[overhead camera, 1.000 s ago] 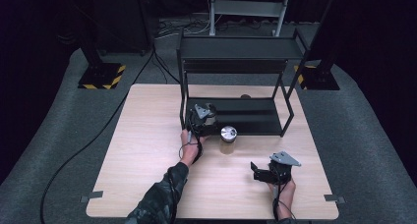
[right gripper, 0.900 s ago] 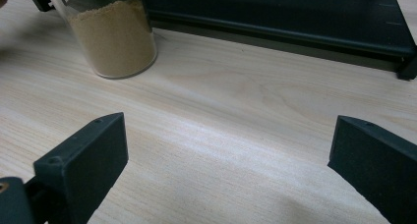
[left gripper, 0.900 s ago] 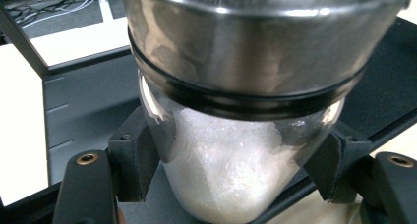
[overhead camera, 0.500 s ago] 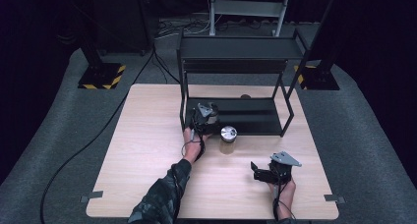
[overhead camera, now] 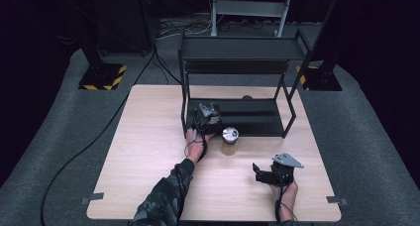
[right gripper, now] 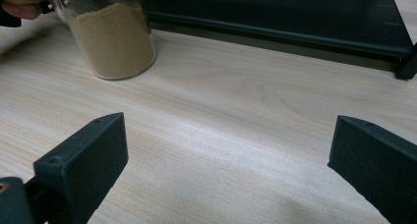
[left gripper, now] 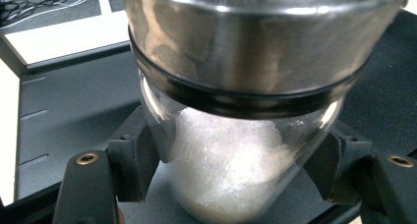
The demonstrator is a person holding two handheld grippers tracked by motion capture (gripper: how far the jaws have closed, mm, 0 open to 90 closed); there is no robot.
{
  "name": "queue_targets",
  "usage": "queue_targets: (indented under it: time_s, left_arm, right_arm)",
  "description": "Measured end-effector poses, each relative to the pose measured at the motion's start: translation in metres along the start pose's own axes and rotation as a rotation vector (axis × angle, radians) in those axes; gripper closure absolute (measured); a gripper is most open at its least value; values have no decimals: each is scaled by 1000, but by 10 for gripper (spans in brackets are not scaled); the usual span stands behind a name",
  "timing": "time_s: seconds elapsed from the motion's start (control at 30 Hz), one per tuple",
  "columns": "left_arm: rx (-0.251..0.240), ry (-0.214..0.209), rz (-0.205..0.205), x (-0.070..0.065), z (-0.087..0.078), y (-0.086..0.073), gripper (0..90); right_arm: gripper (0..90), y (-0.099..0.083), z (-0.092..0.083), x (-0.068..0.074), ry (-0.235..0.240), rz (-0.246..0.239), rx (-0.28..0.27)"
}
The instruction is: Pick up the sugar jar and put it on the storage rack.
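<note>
A glass jar of white crystals point(left gripper: 231, 170), capped by a metal lid point(left gripper: 255, 52), is clamped between the two black jaws of the left gripper point(left gripper: 231, 177), whose pads press on the glass from either side, below the lid's dark rim. The jar is seen over the lower shelf of the black rack point(overhead camera: 257, 118); whether it rests on the shelf cannot be told. In the high view the left gripper point(overhead camera: 207, 118) is seen at the rack's front left corner. The jaws of the right gripper point(right gripper: 226, 160) are spread wide over the bare wooden table point(right gripper: 236, 121), with nothing between them. Ahead of those jaws and to their left, well apart from them, a second jar of brown powder point(right gripper: 112, 40) is stood on the table.
</note>
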State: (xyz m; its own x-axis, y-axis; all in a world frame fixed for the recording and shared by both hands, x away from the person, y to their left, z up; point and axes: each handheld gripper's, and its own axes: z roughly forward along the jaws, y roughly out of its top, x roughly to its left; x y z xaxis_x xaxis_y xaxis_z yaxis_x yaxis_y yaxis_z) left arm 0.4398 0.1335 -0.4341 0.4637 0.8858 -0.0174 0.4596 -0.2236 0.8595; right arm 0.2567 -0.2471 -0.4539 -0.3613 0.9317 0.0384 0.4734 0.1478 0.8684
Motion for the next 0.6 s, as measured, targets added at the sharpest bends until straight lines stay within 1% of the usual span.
queue_targets:
  time_s: [0.17,0.53,0.6]
  left_arm:
    - [-6,-6,1,0,4,0,299]
    - [-2,0,-1,-1,11,6,299]
    - [0,-1,6,0,12,7,299]
  right_arm:
    - [3,0,0,0,-2,0,-1]
    - [3,0,0,1,-2,0,-3]
    - [3,-1,0,1,-3,-2,-5]
